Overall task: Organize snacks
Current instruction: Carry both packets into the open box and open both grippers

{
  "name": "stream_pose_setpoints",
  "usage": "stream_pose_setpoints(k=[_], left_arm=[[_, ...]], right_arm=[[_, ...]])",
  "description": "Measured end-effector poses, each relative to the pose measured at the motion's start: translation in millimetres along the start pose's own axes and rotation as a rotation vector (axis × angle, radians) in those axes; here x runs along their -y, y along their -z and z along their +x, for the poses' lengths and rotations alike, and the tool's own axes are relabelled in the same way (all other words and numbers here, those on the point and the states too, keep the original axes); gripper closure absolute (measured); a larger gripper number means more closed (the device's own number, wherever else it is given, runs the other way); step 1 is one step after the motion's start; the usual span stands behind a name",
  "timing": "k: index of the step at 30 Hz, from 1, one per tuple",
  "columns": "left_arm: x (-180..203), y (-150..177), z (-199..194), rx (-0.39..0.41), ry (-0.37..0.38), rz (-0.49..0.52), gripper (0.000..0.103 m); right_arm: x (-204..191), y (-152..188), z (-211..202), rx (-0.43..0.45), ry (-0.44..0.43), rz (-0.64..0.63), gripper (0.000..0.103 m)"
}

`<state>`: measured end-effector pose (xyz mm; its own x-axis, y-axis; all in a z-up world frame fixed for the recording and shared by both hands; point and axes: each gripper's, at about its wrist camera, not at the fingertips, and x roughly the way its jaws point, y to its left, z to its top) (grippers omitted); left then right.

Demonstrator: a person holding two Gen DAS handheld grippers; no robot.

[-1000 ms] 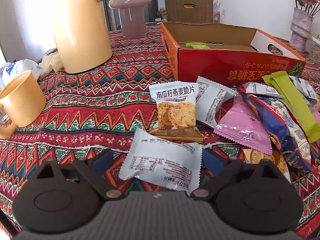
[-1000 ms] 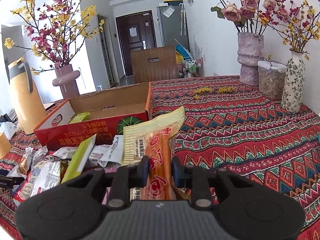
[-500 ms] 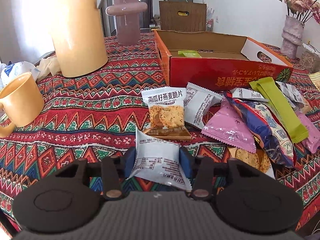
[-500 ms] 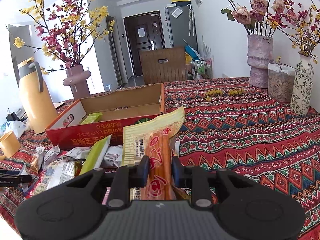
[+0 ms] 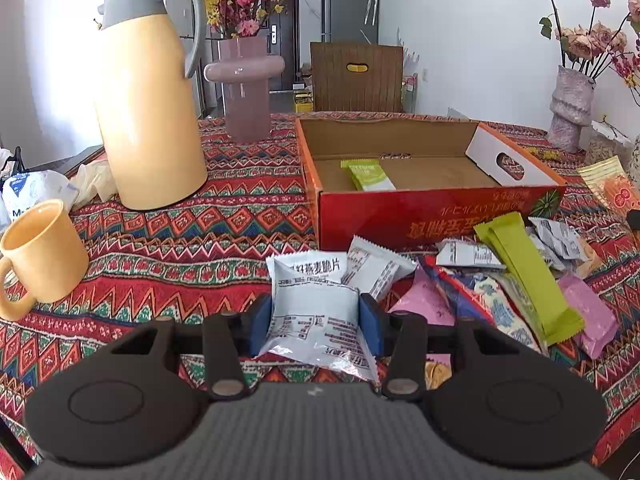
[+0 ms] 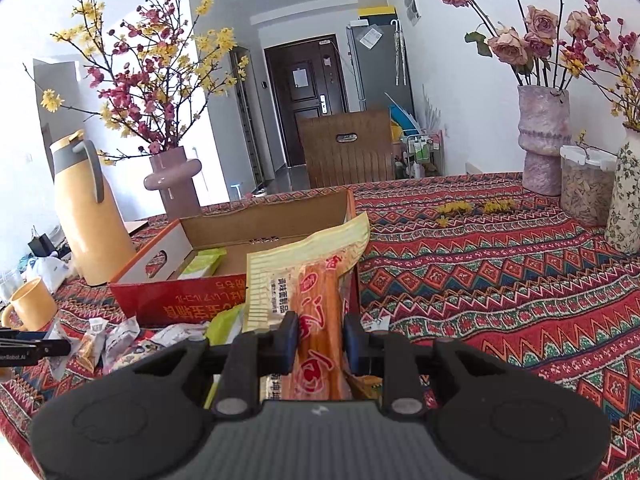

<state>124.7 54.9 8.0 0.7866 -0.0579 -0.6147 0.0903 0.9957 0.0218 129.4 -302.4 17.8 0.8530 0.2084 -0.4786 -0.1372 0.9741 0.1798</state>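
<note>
A white foil snack packet (image 5: 314,314) is pinched in the left hand-held gripper (image 5: 316,322) above the patterned red table (image 5: 224,220). The right hand-held gripper (image 6: 320,338) clamps a long yellow-orange snack pouch (image 6: 308,276) before the open red cardboard box (image 6: 188,304); loose snack packets (image 5: 516,280) lie beside it.

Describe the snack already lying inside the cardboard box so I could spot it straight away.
Find the red cardboard box in the middle of the patterned tablecloth, beside the tall yellow thermos. On its brown floor, near the left wall, lies a light green packet. It is the only snack inside; the rest lie piled in front of the box.
</note>
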Motion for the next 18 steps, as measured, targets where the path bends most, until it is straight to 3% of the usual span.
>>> stream_pose_setpoints(k=[18], left_arm=[[26.5,-77.7,35.7,0.118,0.003,-0.016,0.056]], right_arm=[[-20.2,-67.8,81.2,0.044,-0.094,-0.009,0.080]])
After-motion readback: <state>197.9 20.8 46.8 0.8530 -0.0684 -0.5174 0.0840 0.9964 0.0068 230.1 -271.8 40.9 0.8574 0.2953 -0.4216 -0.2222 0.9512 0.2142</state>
